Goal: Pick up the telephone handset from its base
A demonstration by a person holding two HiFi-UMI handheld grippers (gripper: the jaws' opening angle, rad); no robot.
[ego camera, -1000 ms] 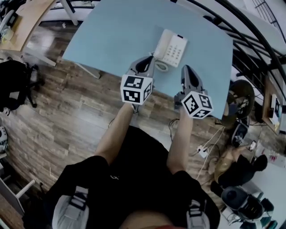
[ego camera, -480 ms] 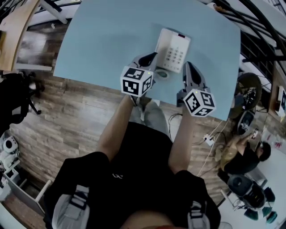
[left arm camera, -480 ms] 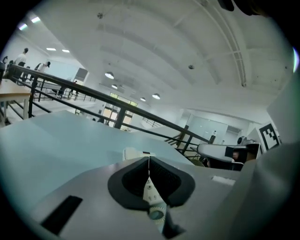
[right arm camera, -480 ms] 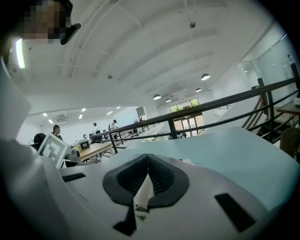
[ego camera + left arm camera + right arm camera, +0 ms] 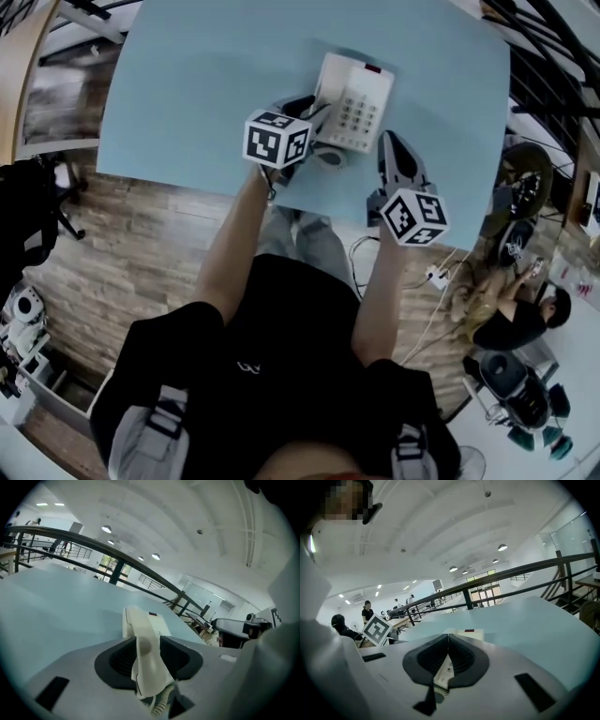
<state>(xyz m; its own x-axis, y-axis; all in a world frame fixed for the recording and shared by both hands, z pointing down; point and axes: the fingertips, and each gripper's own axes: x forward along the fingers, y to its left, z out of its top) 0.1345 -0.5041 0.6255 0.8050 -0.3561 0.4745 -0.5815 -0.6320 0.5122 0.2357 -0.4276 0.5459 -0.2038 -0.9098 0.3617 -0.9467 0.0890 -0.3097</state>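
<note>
White plastic handset [image 5: 149, 667] is now sitting between the jaws of the left gripper [image 5: 146, 643], with both dark pads [image 5: 119, 660] pressing its sides, so the gripper looks clenched on it. Against half a second back, this gripper is reaching farther up the pale blue table [image 5: 187, 94]. Its marker cube [image 5: 277, 139], then short of the near edge of the base [image 5: 361, 103], is now lying level with it at about 9 o'clock. Right gripper [image 5: 448, 639] is keeping much the same station, at 5 o'clock of the base and just apart from it, jaws pinched together on nothing. Reading: the approach is over and the grasp is being made. The lift is what remains, since the handset is lying along the base's left side, apparently in its cradle. Head view is giving the layout, with both grippers low and the base at 12 o'clock of the person, but the cube and gripper body are covering most of the handset there. Left gripper view is supplying that: handset running away between the pads, coiled cord [image 5: 159, 707] hanging at 6 o'clock under it, base beyond. Right gripper view is adding only the base's near edge behind its closed tips.
</note>
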